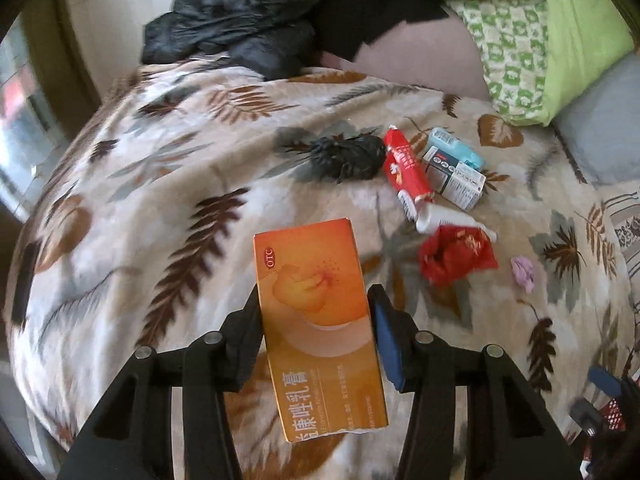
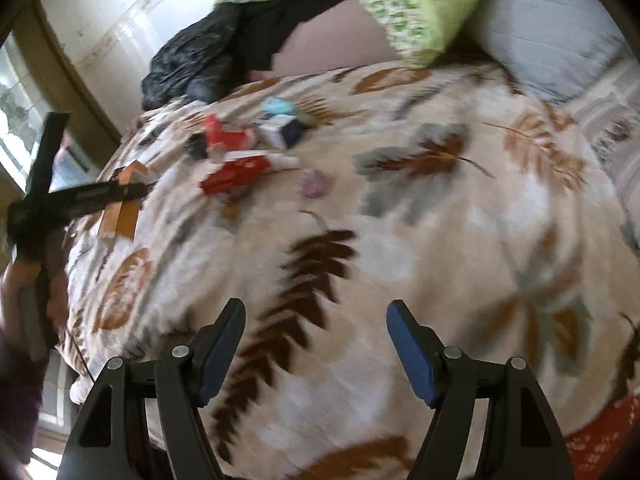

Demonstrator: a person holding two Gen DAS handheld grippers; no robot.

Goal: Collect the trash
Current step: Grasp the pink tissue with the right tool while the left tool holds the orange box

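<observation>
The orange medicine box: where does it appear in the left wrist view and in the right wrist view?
Left wrist view: the orange medicine box is at lower centre, between the fingers of the left gripper.
Right wrist view: at the left edge, small and partly hidden behind the left gripper's black frame; an orange piece shows.
Shared landmark: the crumpled red wrapper on the leaf-patterned blanket.

Both grippers [image 1: 316,320] [image 2: 316,340]: black plastic frames w/ silver rivets, blue pads; dark purple sleeve [image 2: 16,392].
</observation>
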